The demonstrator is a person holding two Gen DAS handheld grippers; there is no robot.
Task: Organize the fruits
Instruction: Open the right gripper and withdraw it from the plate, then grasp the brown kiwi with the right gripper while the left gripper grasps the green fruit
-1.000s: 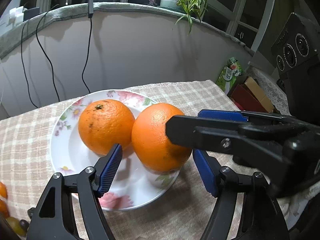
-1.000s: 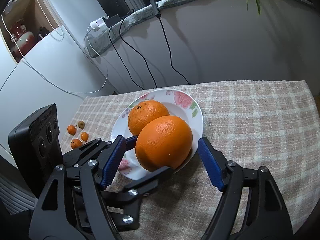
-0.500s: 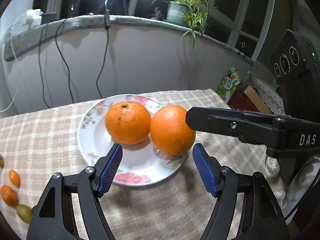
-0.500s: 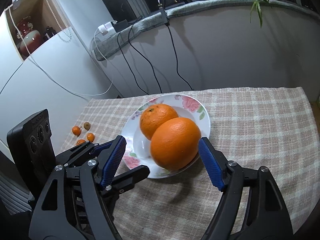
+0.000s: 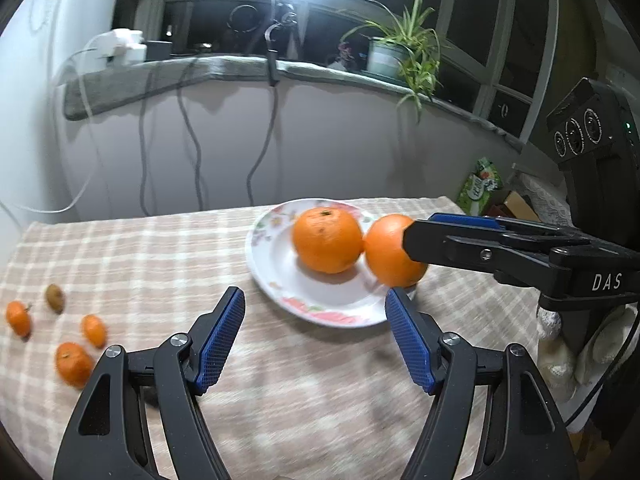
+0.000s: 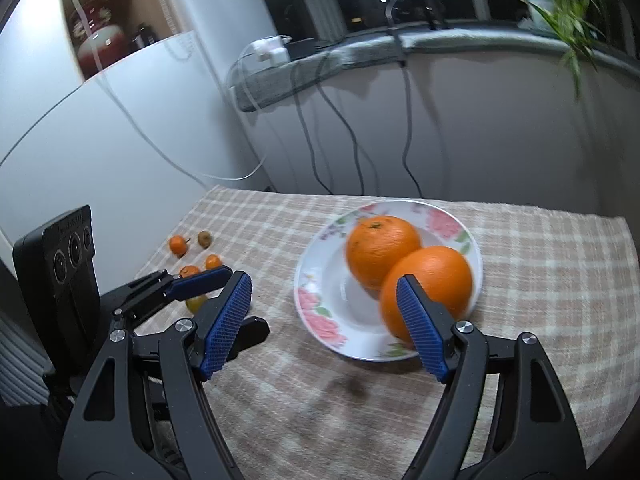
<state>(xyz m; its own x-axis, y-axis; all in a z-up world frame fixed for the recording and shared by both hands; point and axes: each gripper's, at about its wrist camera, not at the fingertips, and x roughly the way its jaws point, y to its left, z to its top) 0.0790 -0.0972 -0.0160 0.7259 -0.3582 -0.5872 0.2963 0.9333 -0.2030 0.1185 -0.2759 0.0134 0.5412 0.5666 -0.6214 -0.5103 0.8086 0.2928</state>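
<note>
My left gripper (image 5: pixel 314 338) and right gripper (image 6: pixel 324 322), both blue-padded, hang released and empty over the beige checked tablecloth (image 6: pixel 552 280). My right finger (image 6: pixel 420 330) hides part of the nearer of two large oranges (image 6: pixel 434 280), which rests near the rim of the floral white plate (image 6: pixel 320 296). Left of it, small orange kumquat-like fruits (image 5: pixel 72 362) lie blurred on open cloth. White letters "DAS" (image 5: pixel 607 282) mark my right gripper.
</note>
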